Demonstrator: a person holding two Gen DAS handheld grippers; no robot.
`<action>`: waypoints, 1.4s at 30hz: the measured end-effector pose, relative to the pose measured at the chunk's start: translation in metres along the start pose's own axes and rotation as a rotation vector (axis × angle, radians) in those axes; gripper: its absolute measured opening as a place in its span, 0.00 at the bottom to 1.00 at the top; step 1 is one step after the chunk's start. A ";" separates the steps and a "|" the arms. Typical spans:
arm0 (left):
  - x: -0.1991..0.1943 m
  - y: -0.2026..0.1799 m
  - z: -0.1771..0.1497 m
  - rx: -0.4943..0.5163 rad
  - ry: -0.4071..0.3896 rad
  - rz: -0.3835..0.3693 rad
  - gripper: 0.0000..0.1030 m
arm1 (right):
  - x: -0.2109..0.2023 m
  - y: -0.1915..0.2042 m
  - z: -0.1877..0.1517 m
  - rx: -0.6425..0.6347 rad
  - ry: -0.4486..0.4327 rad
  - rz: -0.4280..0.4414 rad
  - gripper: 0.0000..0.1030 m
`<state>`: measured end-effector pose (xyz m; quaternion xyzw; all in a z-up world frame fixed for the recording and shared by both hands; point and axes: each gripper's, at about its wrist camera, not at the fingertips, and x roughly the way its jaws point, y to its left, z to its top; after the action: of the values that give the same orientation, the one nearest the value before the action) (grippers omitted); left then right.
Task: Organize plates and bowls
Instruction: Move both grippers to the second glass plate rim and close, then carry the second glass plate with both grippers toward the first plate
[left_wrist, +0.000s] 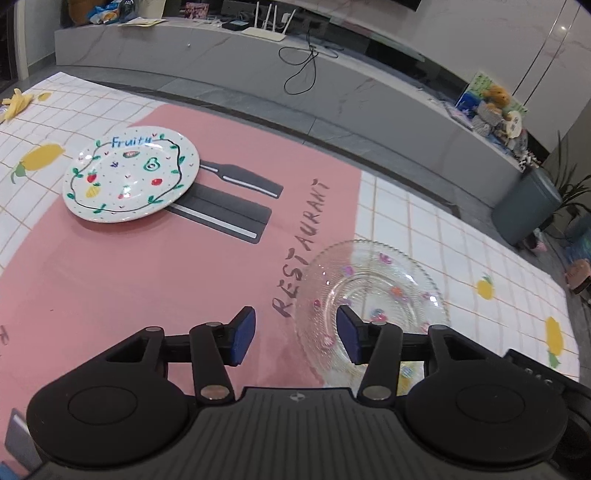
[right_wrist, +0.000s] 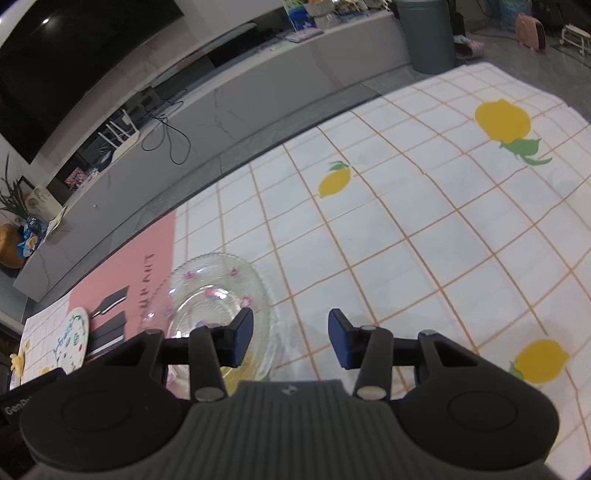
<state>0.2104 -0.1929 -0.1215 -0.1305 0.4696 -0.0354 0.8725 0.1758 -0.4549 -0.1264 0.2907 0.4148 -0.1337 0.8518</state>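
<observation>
Two dishes seen | glass bowl (left_wrist: 373, 295) sat where pink meets the grid, painted plate (left_wrist: 131, 177) well apart on the printed cutlery | left gripper (left_wrist: 295, 334) spread wide at bowl's rim, nothing held | right gripper (right_wrist: 290, 338) parted, empty, probably staged for the opposite rim

The left hand-held gripper (left_wrist: 296, 334) tilts steeply downward, its two blue-padded fingers (left_wrist: 243, 336) standing well apart with nothing pinched between them. The right hand-held gripper (right_wrist: 291, 339) leans down at much the same slant, its blue pads (right_wrist: 338, 339) also parted and gripping nothing. Both black bodies fill the lower part of their own views, linkage arms spread outward. No hand or sleeve shows behind either one.
</observation>
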 end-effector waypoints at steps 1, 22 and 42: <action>0.003 0.000 0.001 -0.004 -0.001 -0.001 0.58 | 0.003 0.000 0.001 0.001 0.004 0.005 0.44; 0.032 0.005 0.002 0.025 -0.040 -0.057 0.35 | 0.032 -0.007 0.010 0.039 0.054 0.159 0.18; 0.029 0.011 -0.001 -0.066 -0.022 -0.113 0.14 | 0.035 -0.015 0.011 0.138 0.103 0.183 0.06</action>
<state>0.2254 -0.1877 -0.1483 -0.1856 0.4529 -0.0676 0.8694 0.1969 -0.4730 -0.1546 0.3916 0.4196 -0.0686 0.8160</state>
